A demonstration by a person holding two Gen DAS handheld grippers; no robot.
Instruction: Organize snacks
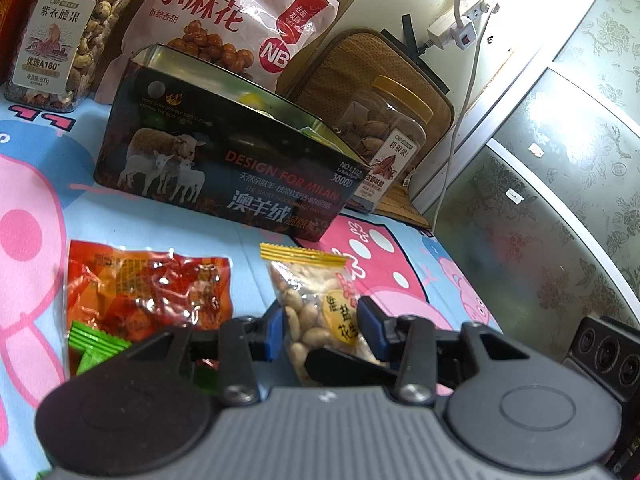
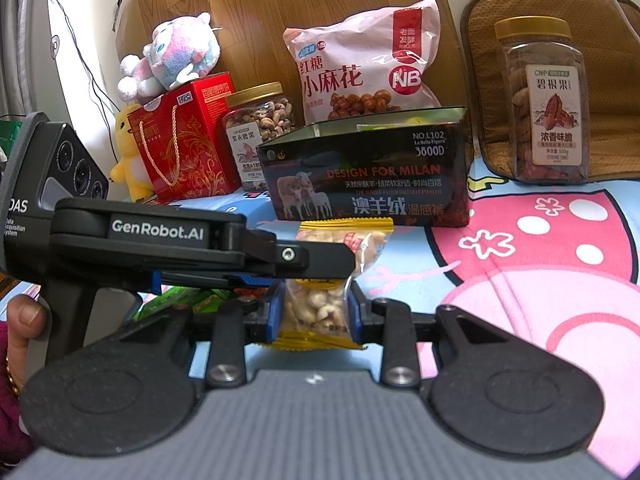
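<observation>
A clear peanut packet [image 1: 316,304] with yellow crimped ends lies on the cartoon-printed sheet [image 1: 40,208], in front of an open dark tin box [image 1: 224,168] printed with sheep. My left gripper [image 1: 324,328] is shut on the packet, blue pads against both sides. In the right wrist view my right gripper [image 2: 315,314] is shut on the near end of the same packet [image 2: 312,308]. The left gripper [image 2: 344,260] crosses from the left over its middle. The tin [image 2: 368,176] stands just behind, with green and yellow items inside.
A red snack packet [image 1: 148,284] and green packets [image 1: 96,348] lie left of the peanuts. Behind the tin stand a cashew jar [image 2: 260,132], a pink snack bag [image 2: 360,72], a pecan jar [image 2: 548,100] and a red gift box [image 2: 188,140] with plush toys [image 2: 172,56]. A thumb [image 2: 28,316] grips the left handle.
</observation>
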